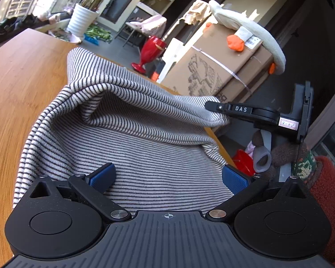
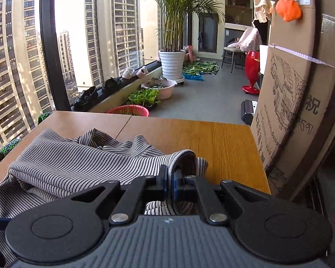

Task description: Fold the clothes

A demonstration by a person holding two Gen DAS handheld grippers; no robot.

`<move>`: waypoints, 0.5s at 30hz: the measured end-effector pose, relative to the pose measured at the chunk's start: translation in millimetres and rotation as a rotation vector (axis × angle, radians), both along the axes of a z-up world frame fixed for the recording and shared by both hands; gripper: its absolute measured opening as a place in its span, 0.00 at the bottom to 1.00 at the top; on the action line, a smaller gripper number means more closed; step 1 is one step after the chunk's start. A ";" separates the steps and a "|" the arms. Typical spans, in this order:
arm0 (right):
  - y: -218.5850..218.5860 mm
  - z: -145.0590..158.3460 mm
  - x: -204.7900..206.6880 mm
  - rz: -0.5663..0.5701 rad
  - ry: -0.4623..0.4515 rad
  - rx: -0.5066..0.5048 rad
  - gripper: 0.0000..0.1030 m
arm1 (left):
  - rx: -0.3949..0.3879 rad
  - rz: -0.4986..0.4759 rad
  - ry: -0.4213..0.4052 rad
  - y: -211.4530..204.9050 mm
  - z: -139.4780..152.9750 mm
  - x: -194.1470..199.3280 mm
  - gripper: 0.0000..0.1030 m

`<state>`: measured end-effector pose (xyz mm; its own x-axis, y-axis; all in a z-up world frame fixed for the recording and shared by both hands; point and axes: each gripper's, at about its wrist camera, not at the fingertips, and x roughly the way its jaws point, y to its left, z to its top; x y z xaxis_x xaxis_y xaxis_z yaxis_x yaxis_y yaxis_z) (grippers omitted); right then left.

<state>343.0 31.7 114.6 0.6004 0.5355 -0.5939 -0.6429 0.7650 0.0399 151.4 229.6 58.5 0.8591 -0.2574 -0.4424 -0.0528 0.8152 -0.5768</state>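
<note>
Right gripper (image 2: 169,185) pinched the shirt's (image 2: 78,163) near right edge; left gripper (image 1: 167,178) hovered spread over it. Best carry that edge leftward level, keeping the fold straight.

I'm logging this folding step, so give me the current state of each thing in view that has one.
Striped garment: bunched on the table, one edge lifted, not yet folded.
Left hand-held gripper: open, over the cloth.
Right hand-held gripper: shut on the garment's edge.
Cardboard box: closed, strapped.

left wrist: close, facing right | right wrist: facing windows | shared: striped garment (image 1: 127,111)
</note>
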 end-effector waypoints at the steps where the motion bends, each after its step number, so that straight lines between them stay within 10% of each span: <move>1: -4.0 -10.8 1.8 -0.011 0.029 -0.008 0.05 | 0.014 -0.005 0.009 -1.3 1.7 1.5 1.00; 10: -21.3 15.7 -8.3 -0.015 -0.043 0.082 0.10 | 0.194 0.000 -0.090 -0.5 68.5 30.0 1.00; 15: -23.2 28.1 -7.7 0.020 0.034 0.226 0.20 | 0.264 0.030 -0.036 4.6 57.8 85.4 1.00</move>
